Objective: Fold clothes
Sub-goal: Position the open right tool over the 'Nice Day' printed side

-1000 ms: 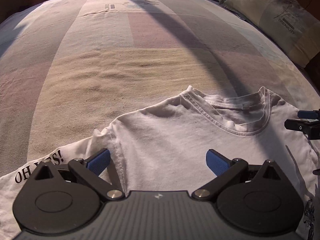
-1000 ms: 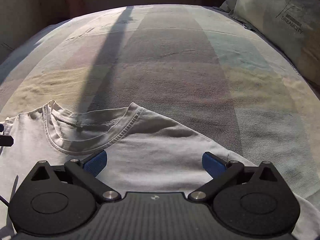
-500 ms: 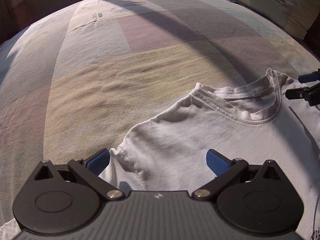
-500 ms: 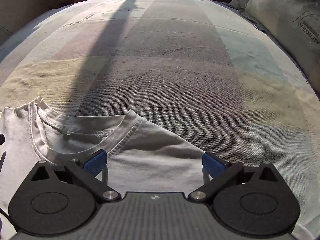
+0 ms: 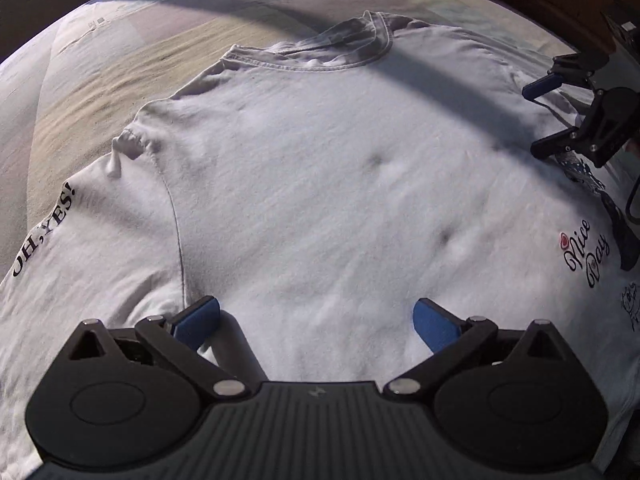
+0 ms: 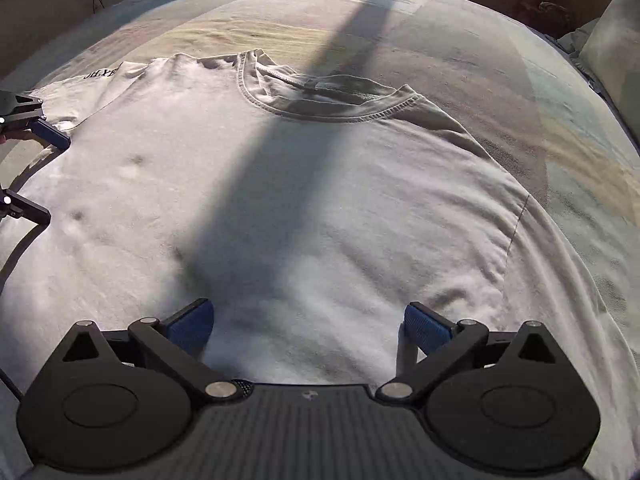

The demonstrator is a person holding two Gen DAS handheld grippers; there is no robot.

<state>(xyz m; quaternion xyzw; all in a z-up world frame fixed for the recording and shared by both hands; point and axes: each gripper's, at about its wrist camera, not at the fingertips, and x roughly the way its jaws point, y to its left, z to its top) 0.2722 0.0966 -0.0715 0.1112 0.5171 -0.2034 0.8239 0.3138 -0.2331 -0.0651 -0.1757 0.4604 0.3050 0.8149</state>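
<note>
Since the earlier frames both grippers have been drawn back from the collar toward the chest of the white T-shirt (image 5: 320, 184), which is spread flat on the striped bedspread (image 6: 460, 52). Soft, light cloth is judged best pinched at shoulder seams or hem. Left gripper (image 5: 316, 318) and right gripper (image 6: 308, 322) are seen with jaws apart, empty. Open bed is left beyond the collar (image 6: 320, 100).

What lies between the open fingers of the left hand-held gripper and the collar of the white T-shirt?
Only the shirt's own plain white cloth: the left hand-held gripper faces the collar across the bare chest of the T-shirt, seen in the left wrist view.
</note>
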